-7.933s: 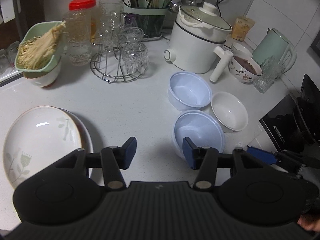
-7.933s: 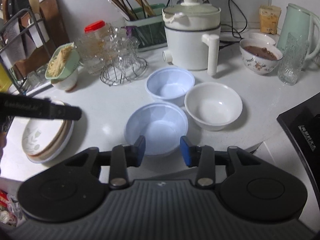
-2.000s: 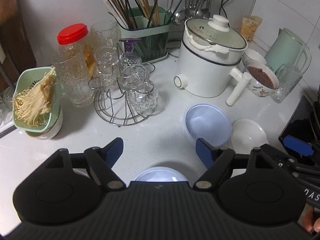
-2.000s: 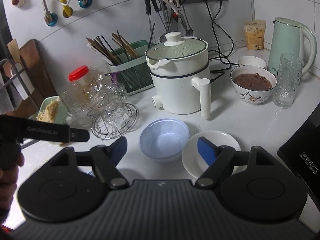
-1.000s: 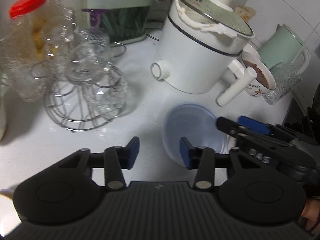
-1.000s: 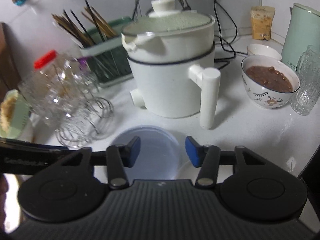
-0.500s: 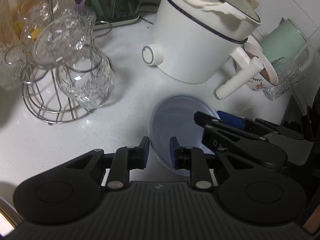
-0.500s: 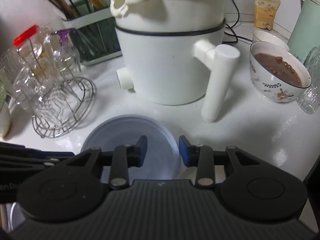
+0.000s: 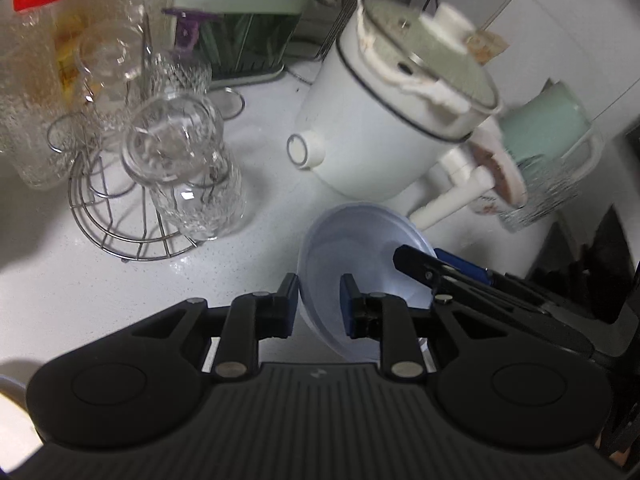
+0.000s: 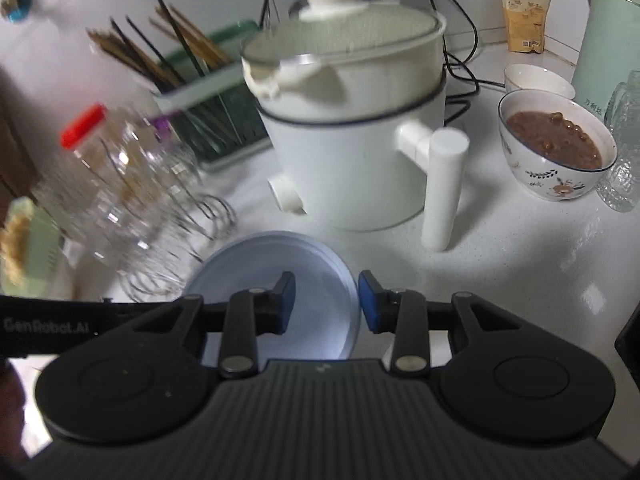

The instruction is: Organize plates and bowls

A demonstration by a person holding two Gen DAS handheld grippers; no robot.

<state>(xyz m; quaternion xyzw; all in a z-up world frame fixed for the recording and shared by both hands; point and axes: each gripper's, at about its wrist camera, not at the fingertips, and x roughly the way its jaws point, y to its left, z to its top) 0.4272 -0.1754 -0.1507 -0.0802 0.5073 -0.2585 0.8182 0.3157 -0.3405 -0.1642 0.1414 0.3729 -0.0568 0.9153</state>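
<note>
A pale blue plastic bowl [image 9: 372, 236] hangs tilted above the white counter in front of the white cooking pot [image 9: 384, 132]. My left gripper [image 9: 319, 304] is shut on its left rim, one finger outside and one inside. My right gripper [image 10: 326, 304] also straddles the bowl [image 10: 272, 256], its right rim between the fingers with a visible gap, so I cannot tell if it pinches. The right gripper's fingers [image 9: 420, 268] show reaching in from the right in the left wrist view.
A wire rack of upturned glasses [image 9: 168, 168], a red-lidded jar [image 9: 44, 56] and a green chopstick holder [image 9: 248, 36] stand at the left and back. A patterned bowl of brown food [image 10: 556, 152], a glass mug [image 10: 624, 148] and a green kettle [image 10: 608, 36] stand at the right.
Both grippers moved forward onto the blue bowl and narrowed. The left one closed on the rim, and the bowl has lifted and tilted off the counter.
</note>
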